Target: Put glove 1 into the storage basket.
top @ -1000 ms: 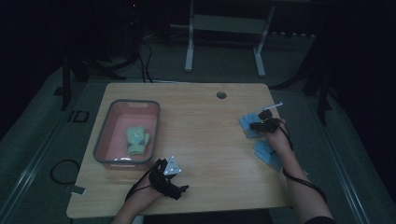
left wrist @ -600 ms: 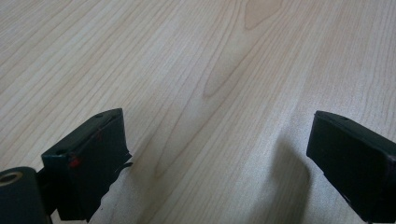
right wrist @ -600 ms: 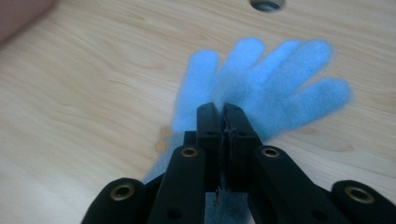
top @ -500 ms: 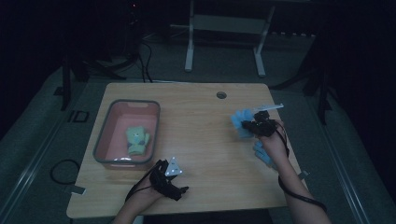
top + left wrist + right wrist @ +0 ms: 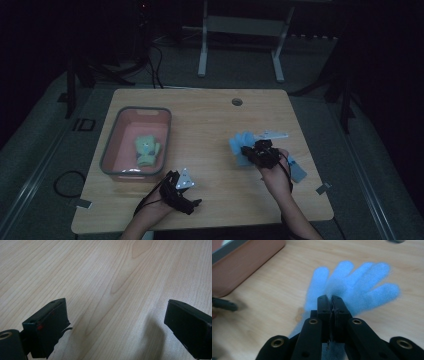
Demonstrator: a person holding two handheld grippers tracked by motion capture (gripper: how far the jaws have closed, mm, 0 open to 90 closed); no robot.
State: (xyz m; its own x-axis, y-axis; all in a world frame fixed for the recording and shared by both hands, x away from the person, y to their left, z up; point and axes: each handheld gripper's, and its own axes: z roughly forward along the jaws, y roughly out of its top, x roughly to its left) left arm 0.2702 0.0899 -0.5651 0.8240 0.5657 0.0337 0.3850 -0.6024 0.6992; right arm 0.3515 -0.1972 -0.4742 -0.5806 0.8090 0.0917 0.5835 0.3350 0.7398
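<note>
Right tongs point(image 5: 331, 300) pinch blue glove point(image 5: 357, 282) (tray point(image 5: 244, 262) near)

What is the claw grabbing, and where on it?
The right claw pinches the blue glove near its palm or cuff. The left claw is open, holding nothing.

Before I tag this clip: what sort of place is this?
Probably a dim lab or workshop: a bare wooden table on grey carpet, metal stand legs behind, cables across the floor.
</note>
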